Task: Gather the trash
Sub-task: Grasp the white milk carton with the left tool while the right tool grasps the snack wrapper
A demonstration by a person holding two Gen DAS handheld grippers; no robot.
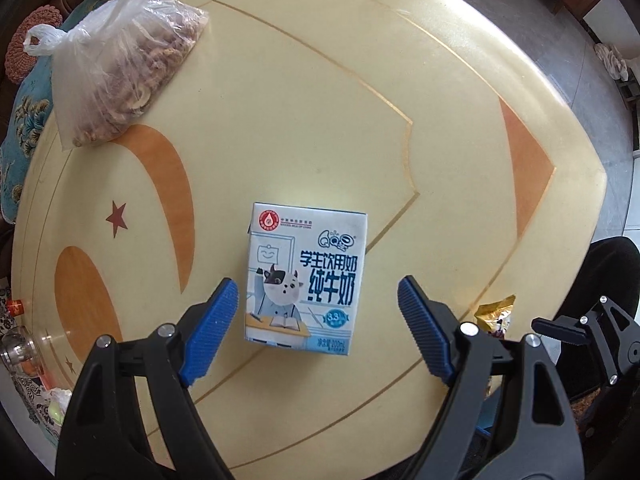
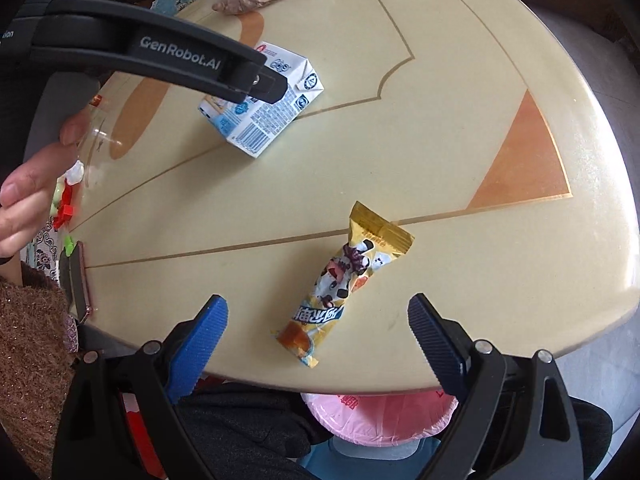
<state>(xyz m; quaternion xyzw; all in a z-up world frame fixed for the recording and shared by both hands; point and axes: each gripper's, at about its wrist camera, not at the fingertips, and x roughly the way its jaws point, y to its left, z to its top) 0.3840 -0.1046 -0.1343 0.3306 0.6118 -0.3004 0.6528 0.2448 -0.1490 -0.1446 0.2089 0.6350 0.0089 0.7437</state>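
Note:
A white and blue milk carton (image 1: 306, 278) lies flat on the cream round table (image 1: 320, 100). My left gripper (image 1: 316, 304) is open, its blue pads either side of the carton's near half, not touching it. The carton also shows in the right wrist view (image 2: 268, 108), partly behind the left gripper's black arm (image 2: 160, 60). A yellow snack wrapper (image 2: 344, 280) lies near the table's front edge. My right gripper (image 2: 318, 316) is open and empty, its pads astride the wrapper's near end. The wrapper's tip shows in the left wrist view (image 1: 494, 316).
A clear plastic bag of dried snacks (image 1: 124, 76) lies at the far left of the table. A pink-lined bin (image 2: 380, 412) stands below the table's front edge. A phone (image 2: 76, 280) and small clutter sit at the left edge. A hand (image 2: 28, 200) holds the left gripper.

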